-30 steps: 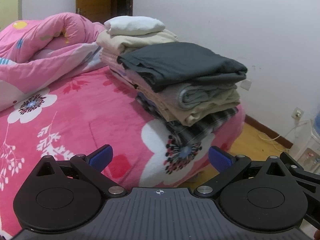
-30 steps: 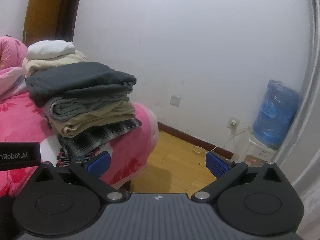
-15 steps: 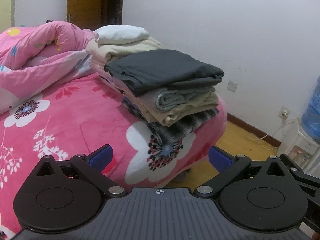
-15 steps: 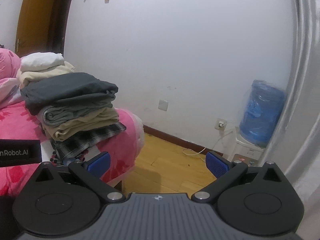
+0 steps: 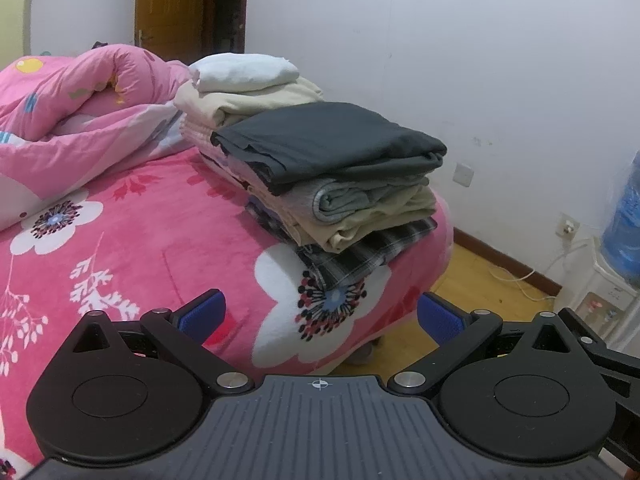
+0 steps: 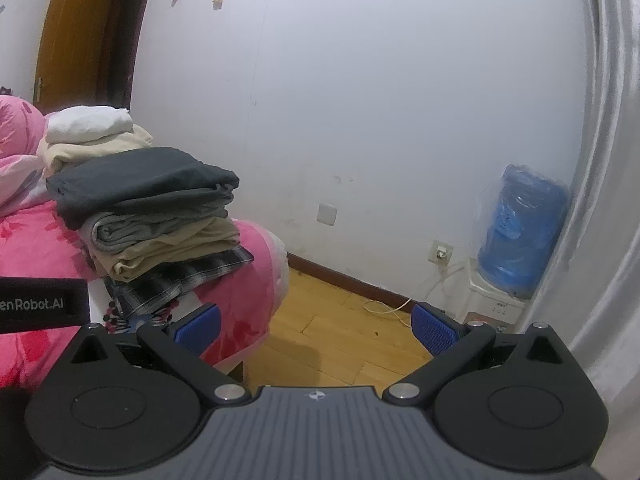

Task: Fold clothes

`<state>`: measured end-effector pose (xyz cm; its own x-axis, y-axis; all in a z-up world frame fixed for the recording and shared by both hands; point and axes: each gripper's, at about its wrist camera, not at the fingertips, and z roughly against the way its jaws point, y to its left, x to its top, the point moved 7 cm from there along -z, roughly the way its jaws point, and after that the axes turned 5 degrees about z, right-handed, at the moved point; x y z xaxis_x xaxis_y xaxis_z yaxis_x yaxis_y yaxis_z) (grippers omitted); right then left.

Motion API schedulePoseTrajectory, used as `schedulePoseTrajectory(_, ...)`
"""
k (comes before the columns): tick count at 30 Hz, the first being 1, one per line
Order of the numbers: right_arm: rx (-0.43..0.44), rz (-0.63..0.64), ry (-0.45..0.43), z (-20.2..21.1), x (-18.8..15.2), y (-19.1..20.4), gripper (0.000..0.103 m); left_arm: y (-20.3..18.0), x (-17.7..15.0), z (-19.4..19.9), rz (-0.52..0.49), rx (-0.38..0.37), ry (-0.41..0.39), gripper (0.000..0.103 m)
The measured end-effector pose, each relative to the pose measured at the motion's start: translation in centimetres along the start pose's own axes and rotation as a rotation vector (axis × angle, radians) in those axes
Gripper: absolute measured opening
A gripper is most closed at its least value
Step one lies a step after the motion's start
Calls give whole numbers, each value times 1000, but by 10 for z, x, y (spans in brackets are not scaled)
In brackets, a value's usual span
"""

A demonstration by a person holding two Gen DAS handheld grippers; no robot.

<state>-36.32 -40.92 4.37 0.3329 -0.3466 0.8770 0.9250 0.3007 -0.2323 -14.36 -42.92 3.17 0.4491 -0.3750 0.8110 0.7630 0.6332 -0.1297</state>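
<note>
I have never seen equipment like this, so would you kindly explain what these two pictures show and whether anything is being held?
Each picture comes from a fisheye camera on a hand-held two-finger gripper, looking forward along its blue-padded fingers. The left gripper faces a bed with a pink flowered blanket; the right gripper looks past the bed's corner toward the wooden floor and a blue water bottle. On the bed lie a stack of folded clothes topped by a dark grey garment, a second cream and white stack behind it, and a rumpled pink quilt. Both grippers are open, holding nothing.
</note>
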Motion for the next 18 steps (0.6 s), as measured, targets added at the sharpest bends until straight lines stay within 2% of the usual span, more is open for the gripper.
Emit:
schedulePoseTrajectory(9,9,7,7,-2,-1,7,103,5,-1,-1,4,8,3,103)
schedulePoseTrajectory(18,53,25,3,-2,2,29,103,27,0,-2,25,61,-5,103)
